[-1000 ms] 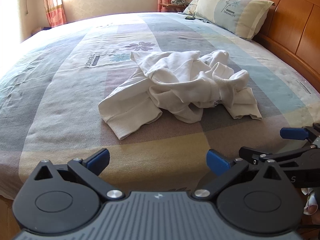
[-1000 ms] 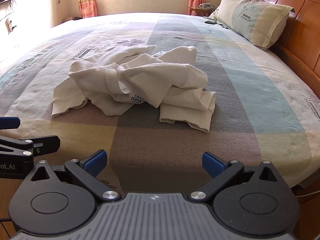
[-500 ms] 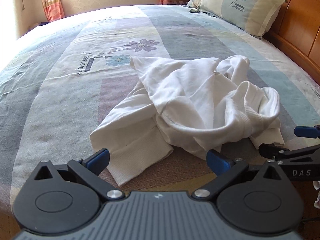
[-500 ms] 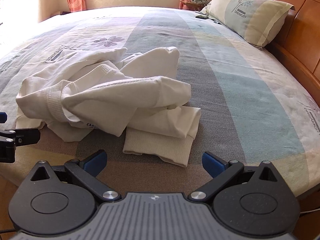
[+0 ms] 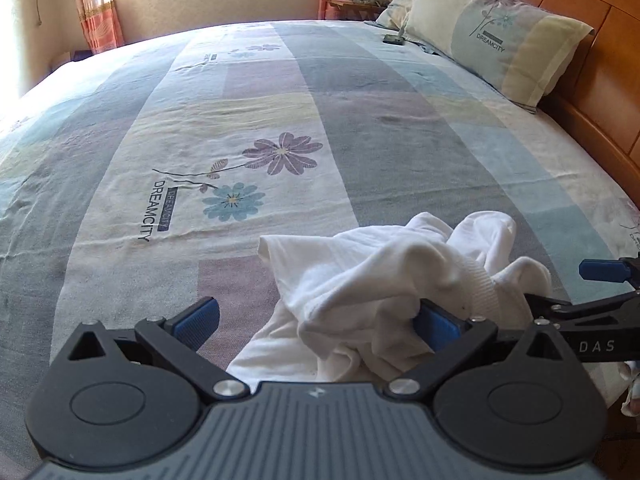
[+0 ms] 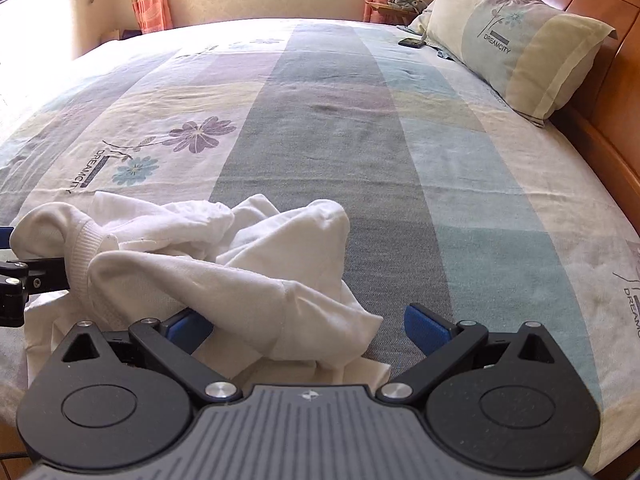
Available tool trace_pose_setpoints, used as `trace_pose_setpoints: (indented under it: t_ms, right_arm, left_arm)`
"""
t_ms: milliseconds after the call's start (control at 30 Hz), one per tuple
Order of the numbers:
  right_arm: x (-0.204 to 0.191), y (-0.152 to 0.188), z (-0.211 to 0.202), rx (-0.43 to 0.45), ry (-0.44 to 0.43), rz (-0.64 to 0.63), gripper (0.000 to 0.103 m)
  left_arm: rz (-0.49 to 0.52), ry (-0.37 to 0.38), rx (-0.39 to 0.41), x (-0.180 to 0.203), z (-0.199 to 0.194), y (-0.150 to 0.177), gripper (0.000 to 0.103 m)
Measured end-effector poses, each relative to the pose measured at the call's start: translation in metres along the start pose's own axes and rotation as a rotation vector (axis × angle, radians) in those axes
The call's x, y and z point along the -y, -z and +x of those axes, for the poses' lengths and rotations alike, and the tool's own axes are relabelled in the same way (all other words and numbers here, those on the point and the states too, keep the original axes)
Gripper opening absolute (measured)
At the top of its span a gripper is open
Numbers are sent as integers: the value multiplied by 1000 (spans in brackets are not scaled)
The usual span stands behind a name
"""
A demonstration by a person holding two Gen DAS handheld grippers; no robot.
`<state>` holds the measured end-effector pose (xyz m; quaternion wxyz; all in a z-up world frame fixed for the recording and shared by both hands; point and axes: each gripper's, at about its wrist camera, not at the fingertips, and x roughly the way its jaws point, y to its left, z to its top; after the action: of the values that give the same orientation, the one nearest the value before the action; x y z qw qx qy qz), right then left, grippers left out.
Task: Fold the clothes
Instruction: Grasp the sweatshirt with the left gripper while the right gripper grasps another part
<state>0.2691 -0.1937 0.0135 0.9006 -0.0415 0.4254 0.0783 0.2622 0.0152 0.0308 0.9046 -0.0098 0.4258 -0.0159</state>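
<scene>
L claw (image 5: 316, 322) wide open, crumpled white cotton garment (image 5: 384, 280) btwn pads, not clamped | R claw (image 6: 306, 330) wide open over same garment, nothing held | garment bunched at near edge of patchwork floral bedsheet (image 5: 280, 120) | far: striped pillow (image 5: 496, 36) against wooden headboard (image 5: 600, 60)

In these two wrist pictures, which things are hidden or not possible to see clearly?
- White garment: its type and near edge are hidden, left wrist view; crumpled, gripper body covers it.
- Right gripper: left pad is partly under cloth, right wrist view.
- Dark object beside the pillow: too small to identify.
- Left gripper: cloth contact unclear.
</scene>
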Motion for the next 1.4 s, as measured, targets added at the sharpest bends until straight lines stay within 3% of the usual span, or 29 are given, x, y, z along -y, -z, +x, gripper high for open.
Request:
trace_pose_setpoints:
  t_ms: [167, 333, 500, 700, 967, 1200, 1400]
  right_arm:
    - [-1, -9, 14, -57, -14, -3, 103]
    - [-5, 0, 23, -115, -55, -16, 103]
    - [-13, 14, 27, -94, -76, -75, 103]
    - [-33, 24, 21, -40, -12, -170, 103]
    - [-52, 31, 4, -56, 95, -126, 103]
    - [-57, 33, -20, -43, 129, -142, 102]
    - [-63, 21, -25, -51, 104, -272, 93]
  left_arm:
    - [19, 19, -55, -3, 13, -3, 102]
    - [63, 88, -106, -6, 18, 13, 103]
    - [150, 163, -132, -6, 24, 31, 103]
    - [326, 250, -26, -10, 27, 49, 103]
    - [318, 385, -130, -31, 52, 53, 103]
    - [489, 381, -50, -41, 28, 52, 102]
    - [597, 335, 22, -57, 10, 43, 100]
